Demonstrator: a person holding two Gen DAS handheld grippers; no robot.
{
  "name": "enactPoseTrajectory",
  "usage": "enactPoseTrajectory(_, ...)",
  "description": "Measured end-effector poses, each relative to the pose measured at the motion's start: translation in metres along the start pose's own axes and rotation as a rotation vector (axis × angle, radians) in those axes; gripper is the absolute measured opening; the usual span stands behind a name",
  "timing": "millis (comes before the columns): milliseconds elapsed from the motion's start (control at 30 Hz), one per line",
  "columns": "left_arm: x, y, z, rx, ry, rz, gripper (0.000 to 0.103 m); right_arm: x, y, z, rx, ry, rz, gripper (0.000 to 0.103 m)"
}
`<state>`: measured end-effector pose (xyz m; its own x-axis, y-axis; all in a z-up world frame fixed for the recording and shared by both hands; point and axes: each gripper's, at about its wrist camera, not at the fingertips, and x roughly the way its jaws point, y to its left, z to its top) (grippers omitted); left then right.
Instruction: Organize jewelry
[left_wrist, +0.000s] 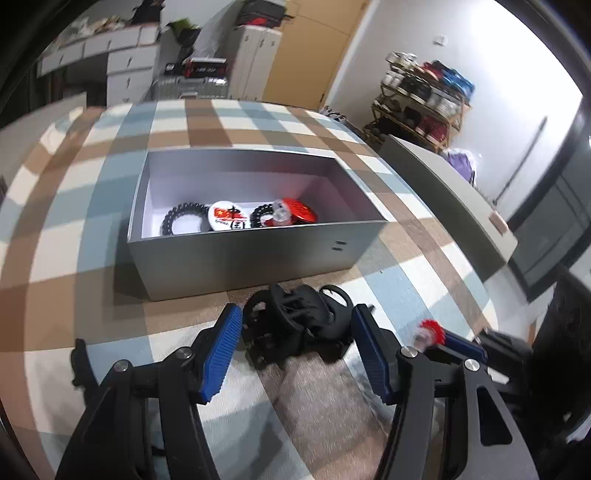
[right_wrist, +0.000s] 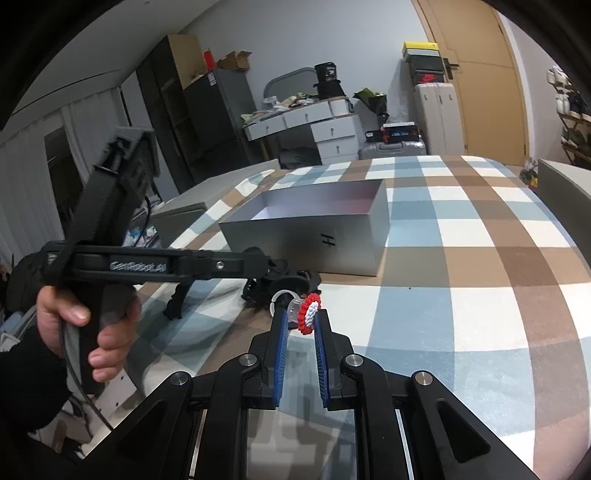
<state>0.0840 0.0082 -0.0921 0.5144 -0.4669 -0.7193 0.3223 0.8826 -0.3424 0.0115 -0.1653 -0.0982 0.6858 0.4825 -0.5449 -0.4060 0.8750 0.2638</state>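
Observation:
An open grey box stands on the checked tablecloth and holds black bead bracelets, a white badge and a red badge. In front of the box lies a pile of black hair claws. My left gripper stands open around that pile, one blue pad on each side, neither pressing on it. My right gripper is shut on a red and white beaded ring with a clear band, held just above the cloth to the right of the claws. The ring also shows in the left wrist view.
A hand grips the left gripper's handle at the left of the right wrist view. The checked cloth stretches far to the right of the box. A grey lid or board leans at the table's right edge.

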Motion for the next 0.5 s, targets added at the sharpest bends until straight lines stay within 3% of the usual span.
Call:
enactPoseTrajectory(100, 0.001, 0.009, -0.001, -0.047, -0.001, -0.023, 0.052, 0.0, -0.002, 0.0, 0.006, 0.0, 0.001, 0.014)
enactPoseTrajectory(167, 0.003, 0.015, -0.003, -0.066, 0.009, -0.037, 0.038, 0.001, -0.002, 0.001, 0.005, 0.001, 0.002, 0.014)
enactPoseTrajectory(433, -0.002, 0.021, -0.009, -0.125, -0.001, -0.095, 0.034, 0.001, -0.001, 0.002, 0.002, 0.003, 0.003, 0.014)
enactPoseTrajectory(500, -0.01, 0.021, -0.009, -0.126, -0.028, -0.094, 0.024, 0.001, -0.001, 0.003, 0.002, 0.0, -0.001, 0.014)
